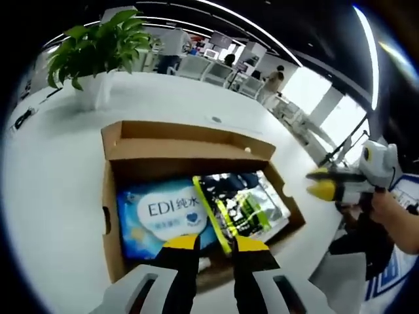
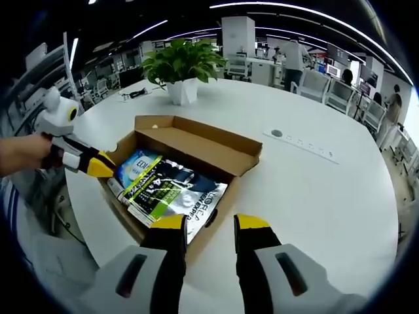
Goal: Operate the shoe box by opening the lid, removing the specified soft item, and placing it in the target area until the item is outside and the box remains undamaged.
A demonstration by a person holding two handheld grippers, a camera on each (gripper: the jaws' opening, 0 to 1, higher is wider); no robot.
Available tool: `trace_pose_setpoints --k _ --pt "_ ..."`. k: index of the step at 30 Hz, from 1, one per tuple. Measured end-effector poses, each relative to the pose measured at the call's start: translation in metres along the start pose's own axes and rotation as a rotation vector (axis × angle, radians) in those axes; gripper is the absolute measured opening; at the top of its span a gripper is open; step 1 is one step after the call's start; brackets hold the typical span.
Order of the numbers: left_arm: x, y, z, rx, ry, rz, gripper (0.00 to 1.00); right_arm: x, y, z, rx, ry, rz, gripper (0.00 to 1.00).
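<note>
An open cardboard shoe box (image 1: 190, 149) (image 2: 196, 140) lies on the white table, its lid folded back flat. Inside lie a blue wipes pack (image 1: 157, 216) (image 2: 137, 165) and a dark and silver soft pouch (image 1: 252, 203) (image 2: 180, 190) with a yellow-green edge. My left gripper (image 1: 216, 243) hovers open over the box's near side, above where the two packs meet, holding nothing. It also appears at the box's left corner (image 2: 99, 167). My right gripper (image 2: 211, 224) stands open just short of the box's near edge, holding nothing; it comes in from the right (image 1: 323, 184) beside the box.
A potted green plant (image 1: 98, 46) (image 2: 183, 65) stands on the table beyond the box. A small round socket (image 2: 277, 134) sits in the tabletop (image 2: 314, 196) to the right. Chairs, desks and people fill the office behind. The table edge runs close to the box.
</note>
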State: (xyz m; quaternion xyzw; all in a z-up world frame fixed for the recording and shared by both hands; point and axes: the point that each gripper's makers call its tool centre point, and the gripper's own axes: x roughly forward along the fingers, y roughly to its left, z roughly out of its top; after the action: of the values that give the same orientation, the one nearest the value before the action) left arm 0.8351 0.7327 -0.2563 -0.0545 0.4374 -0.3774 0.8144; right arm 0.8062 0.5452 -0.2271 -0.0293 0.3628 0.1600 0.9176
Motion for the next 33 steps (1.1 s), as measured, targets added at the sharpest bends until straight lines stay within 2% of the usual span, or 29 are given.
trace_pose_setpoints --k 5,8,13,20,26,33 --pt "0.01 -0.001 0.001 -0.022 0.01 -0.012 0.2 0.005 -0.007 -0.004 0.01 0.004 0.0 0.26" --pt "0.016 0.001 0.006 -0.067 0.002 -0.032 0.2 0.004 -0.004 -0.004 0.016 0.008 0.004 0.26" --pt "0.024 0.005 0.009 -0.097 0.001 -0.037 0.2 0.006 -0.006 -0.006 0.021 0.012 0.004 0.26" --pt "0.032 0.003 0.006 -0.104 0.016 -0.04 0.2 0.01 -0.01 -0.005 0.022 0.014 0.004 0.26" --pt "0.04 0.004 0.006 -0.153 0.019 -0.055 0.19 0.012 -0.012 -0.006 0.021 0.019 0.003 0.26" --pt "0.045 0.001 0.003 -0.168 0.032 -0.06 0.18 0.012 -0.011 -0.008 0.018 0.026 0.003 0.25"
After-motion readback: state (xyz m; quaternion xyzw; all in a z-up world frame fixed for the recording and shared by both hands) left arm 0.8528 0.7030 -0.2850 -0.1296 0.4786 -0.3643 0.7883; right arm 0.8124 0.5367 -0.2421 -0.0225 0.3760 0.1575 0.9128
